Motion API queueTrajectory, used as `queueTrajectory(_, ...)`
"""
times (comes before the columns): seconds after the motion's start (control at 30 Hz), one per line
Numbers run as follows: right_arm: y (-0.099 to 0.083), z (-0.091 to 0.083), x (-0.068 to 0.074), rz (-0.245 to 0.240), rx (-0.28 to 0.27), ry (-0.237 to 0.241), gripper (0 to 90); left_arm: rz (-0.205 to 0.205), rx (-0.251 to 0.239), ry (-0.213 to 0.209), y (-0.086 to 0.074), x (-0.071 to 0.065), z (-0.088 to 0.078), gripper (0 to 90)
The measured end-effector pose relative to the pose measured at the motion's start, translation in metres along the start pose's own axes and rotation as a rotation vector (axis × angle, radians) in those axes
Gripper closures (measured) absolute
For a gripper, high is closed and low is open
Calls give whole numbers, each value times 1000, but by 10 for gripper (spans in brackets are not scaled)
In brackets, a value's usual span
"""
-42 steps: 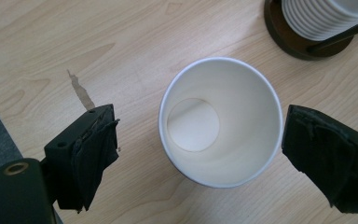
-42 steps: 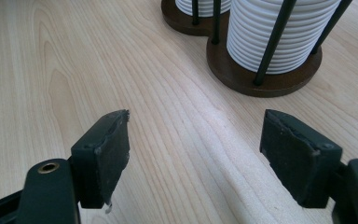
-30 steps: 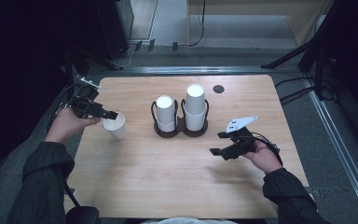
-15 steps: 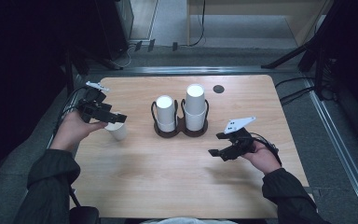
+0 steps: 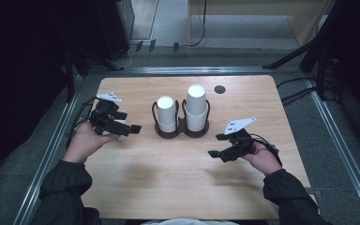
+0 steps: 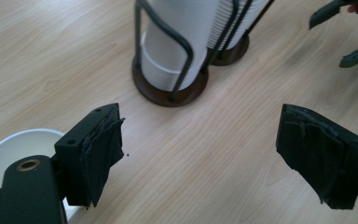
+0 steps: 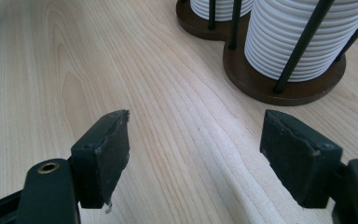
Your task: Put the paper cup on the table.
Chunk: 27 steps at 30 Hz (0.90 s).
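Observation:
A dark brown cup holder (image 5: 180, 132) with black wire uprights stands mid-table and holds two stacks of white paper cups, a shorter left stack (image 5: 166, 112) and a taller right stack (image 5: 196, 105). My left gripper (image 5: 127, 123) hovers left of the holder with its jaws wide apart and nothing between them (image 6: 200, 140). A single white cup (image 6: 14, 149) stands just below and beside its left jaw, mouth up. My right gripper (image 5: 214, 146) is open to the right of the holder, low over bare wood (image 7: 196, 144), facing the holder's base (image 7: 284, 91).
The wooden table (image 5: 178, 187) has a small black disc (image 5: 220, 89) near its far edge. Metal rails run along its left and right sides. In the left gripper view the other gripper (image 6: 349, 32) shows at the top right.
The left gripper has lifted off the single cup and shifted right toward the holder, and it now covers the cup in the high view. The right gripper has stayed put.

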State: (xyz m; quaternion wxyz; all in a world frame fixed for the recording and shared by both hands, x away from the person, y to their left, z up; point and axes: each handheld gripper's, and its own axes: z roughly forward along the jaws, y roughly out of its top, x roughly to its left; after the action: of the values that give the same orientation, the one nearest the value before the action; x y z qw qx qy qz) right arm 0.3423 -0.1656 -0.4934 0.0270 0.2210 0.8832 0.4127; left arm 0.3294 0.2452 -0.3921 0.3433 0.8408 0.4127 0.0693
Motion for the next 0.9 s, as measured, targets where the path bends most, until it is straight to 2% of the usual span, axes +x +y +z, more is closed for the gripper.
queueTrajectory(0.13, 1, 1, 1, -8, 4, 3, 245, 18, -15, -24, 0, -12, 3, 146)
queueTrajectory(0.3, 1, 2, 3, -12, 7, 6, 245, 22, -63, -91, -1, -24, 8, 146)
queueTrajectory(0.37, 1, 3, 3, -15, 9, 9, 245, 25, -81, -91, -2, -28, 12, 146)
queueTrajectory(0.5, 1, 4, 4, -18, 15, 9, 245, 60, -75, -75, -4, -35, 21, 146)
queueTrajectory(0.6, 1, 5, 5, -22, 15, 12, 245, 67, -80, -74, -5, -41, 29, 146)
queueTrajectory(0.7, 2, 6, 6, -25, 18, 16, 245, 73, -92, -77, -8, -46, 37, 150)
queueTrajectory(0.9, 3, 9, 10, -25, 15, 23, 245, 83, -87, -100, -12, -53, 50, 150)
